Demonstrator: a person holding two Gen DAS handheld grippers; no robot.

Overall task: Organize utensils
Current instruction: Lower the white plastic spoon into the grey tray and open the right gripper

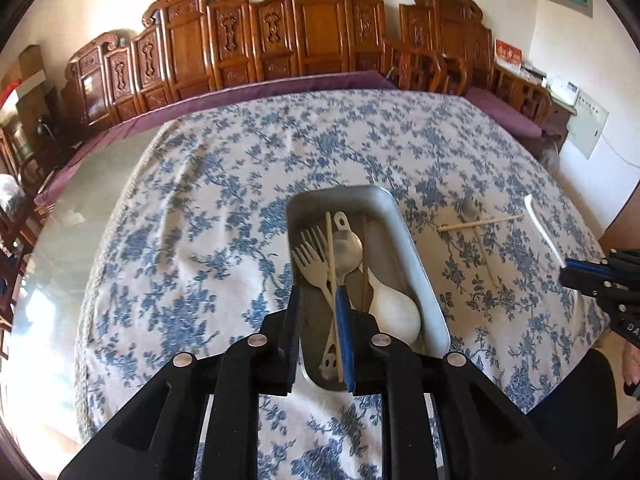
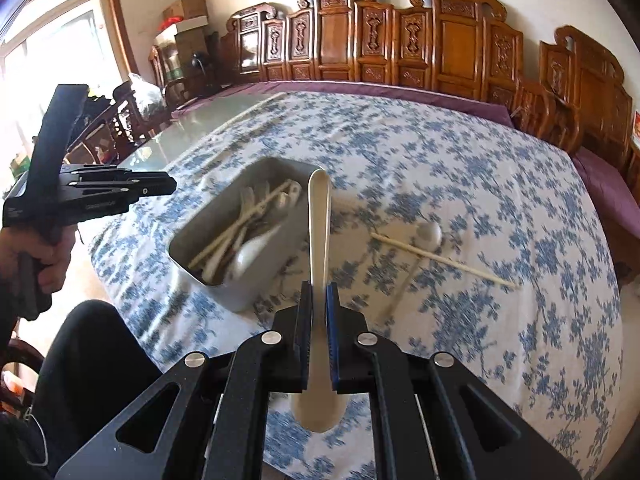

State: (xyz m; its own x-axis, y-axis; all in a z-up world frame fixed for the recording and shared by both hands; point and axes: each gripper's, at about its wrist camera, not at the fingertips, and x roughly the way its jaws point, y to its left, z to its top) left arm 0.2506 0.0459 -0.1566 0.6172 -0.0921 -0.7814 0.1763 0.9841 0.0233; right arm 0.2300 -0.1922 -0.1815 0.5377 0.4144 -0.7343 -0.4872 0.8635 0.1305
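A metal tray point(image 1: 416, 280) stands on the blue-flowered tablecloth point(image 1: 224, 208) near the table's near edge. Inside it lie two pale forks point(image 1: 310, 258), a chopstick point(image 1: 331, 264), a metal spoon point(image 1: 348, 246) and a white ladle-spoon point(image 1: 394, 312), all lengthwise.

In the left wrist view, the left gripper point(image 1: 320, 300) hangs above the tray's near end, at 6 o'clock of its contents. Its jaws stand a little apart with nothing clamped between them; the chopstick shows through the gap, lying below in the tray.

The right gripper point(image 2: 319, 292) is clamped on a white spoon point(image 2: 320, 216), handle pointing to 12 o'clock, bowl under the fingers. It is held in the air just beside the tray's right rim.

At 3 o'clock of the tray, on the cloth, a second chopstick point(image 2: 444, 260) lies across another spoon point(image 2: 430, 232). A person's hand point(image 2: 52, 256) grips the left tool's handle. Carved wooden chairs point(image 1: 256, 40) line the far wall.
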